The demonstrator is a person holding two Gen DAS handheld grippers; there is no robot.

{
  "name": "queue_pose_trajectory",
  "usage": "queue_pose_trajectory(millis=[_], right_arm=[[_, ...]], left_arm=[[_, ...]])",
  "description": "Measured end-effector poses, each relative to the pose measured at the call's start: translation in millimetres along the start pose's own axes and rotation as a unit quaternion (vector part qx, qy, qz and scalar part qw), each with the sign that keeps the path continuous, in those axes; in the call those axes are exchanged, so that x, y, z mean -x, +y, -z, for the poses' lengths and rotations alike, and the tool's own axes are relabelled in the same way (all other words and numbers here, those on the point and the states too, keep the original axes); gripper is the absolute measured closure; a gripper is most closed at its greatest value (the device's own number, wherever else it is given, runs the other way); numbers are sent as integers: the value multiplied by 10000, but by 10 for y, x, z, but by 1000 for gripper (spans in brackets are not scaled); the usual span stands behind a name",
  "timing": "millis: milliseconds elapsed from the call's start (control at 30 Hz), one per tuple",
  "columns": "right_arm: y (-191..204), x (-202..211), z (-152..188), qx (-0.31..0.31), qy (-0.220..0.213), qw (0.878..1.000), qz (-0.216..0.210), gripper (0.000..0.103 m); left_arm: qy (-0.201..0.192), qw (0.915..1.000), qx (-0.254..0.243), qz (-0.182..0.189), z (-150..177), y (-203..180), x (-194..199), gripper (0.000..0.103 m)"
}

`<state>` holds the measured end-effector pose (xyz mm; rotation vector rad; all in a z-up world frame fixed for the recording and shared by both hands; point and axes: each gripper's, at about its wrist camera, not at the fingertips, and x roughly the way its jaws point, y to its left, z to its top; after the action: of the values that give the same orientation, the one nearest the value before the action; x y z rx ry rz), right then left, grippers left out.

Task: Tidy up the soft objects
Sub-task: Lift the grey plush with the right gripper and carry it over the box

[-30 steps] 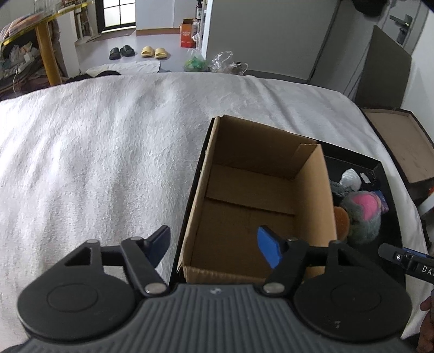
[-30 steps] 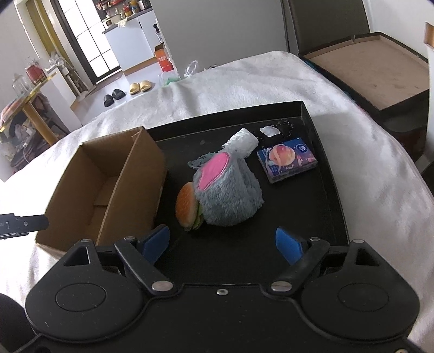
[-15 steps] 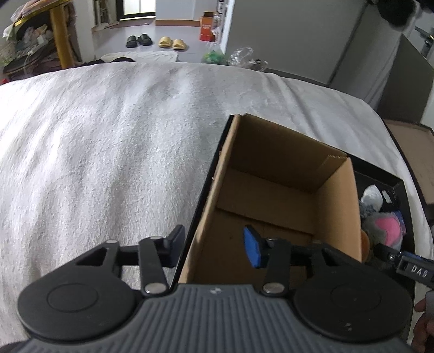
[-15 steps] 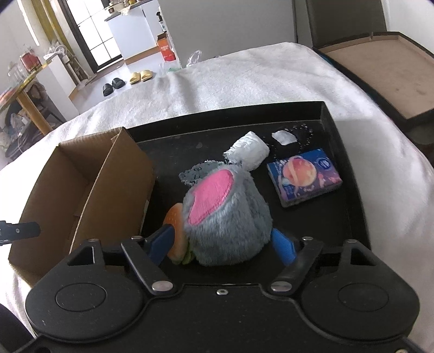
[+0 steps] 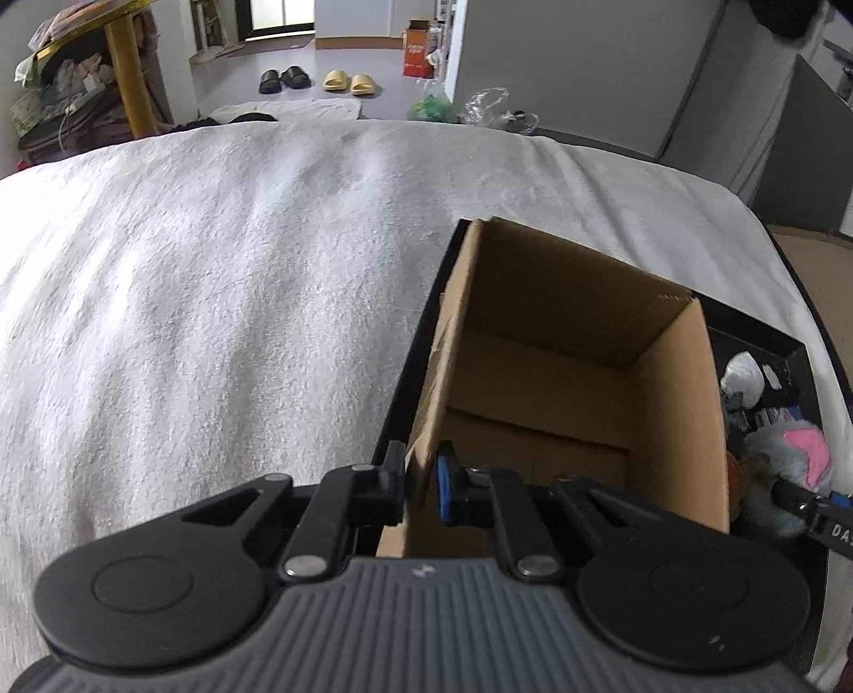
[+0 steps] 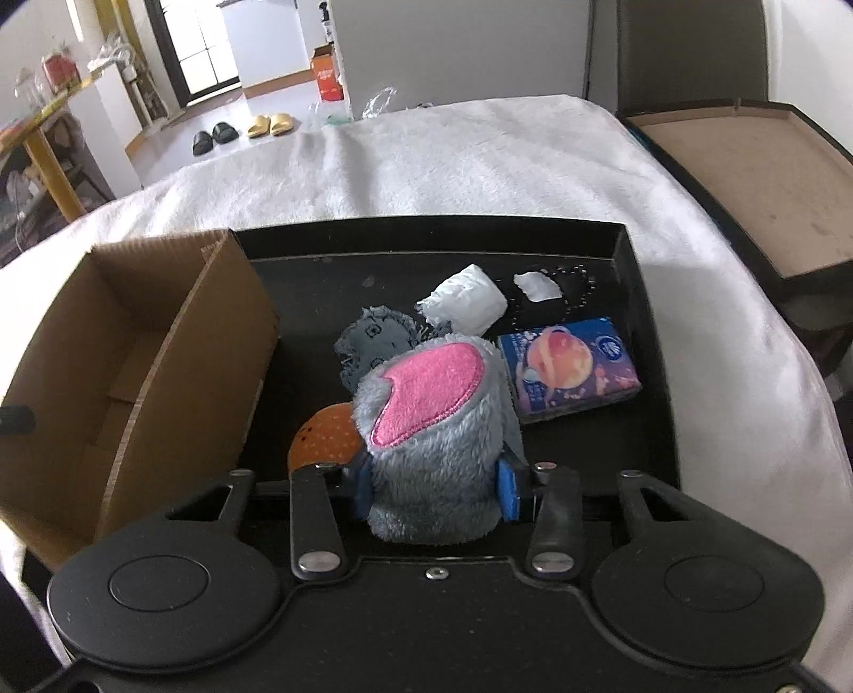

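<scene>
The right gripper point(image 6: 433, 488) squeezes one grey plush toy point(image 6: 434, 421) between its fingers, low in a black tray point(image 6: 653, 341). The left gripper point(image 5: 421, 488) pinches the near wall of one empty cardboard box point(image 5: 677, 426) at nine o'clock. Beyond lie one orange plush point(image 6: 322, 434), one tissue pack point(image 6: 568, 370) and one white wad point(image 6: 469, 304). A white blanket point(image 5: 213, 277) surrounds the tray.

Daylight comes from the window point(image 6: 205, 42) far behind, soft and even, a little dim on my left view. The white blanket point(image 5: 213, 298) shows gentle grey folds of shadow. The box point(image 5: 565, 384) is dark inside. Both views bend strongly at the edges, corners black. My right fingers point(image 6: 509, 488) look slightly blurred; the plush point(image 6: 442, 426) is sharp enough.
</scene>
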<state>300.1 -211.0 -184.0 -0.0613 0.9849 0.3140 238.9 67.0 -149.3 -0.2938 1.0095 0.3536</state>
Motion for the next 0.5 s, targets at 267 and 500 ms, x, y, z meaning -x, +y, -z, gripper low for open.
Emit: queue_pose_trajectory(millis=[267,500], right_arm=[[97,343,100,144,-133,9998,76,61],[304,668,101,83,-268,9994,-179,61]], left_arm=[[-40,9997,-237,97,118,12,84,94],[-119,9993,-277,243,143,83,174,93]])
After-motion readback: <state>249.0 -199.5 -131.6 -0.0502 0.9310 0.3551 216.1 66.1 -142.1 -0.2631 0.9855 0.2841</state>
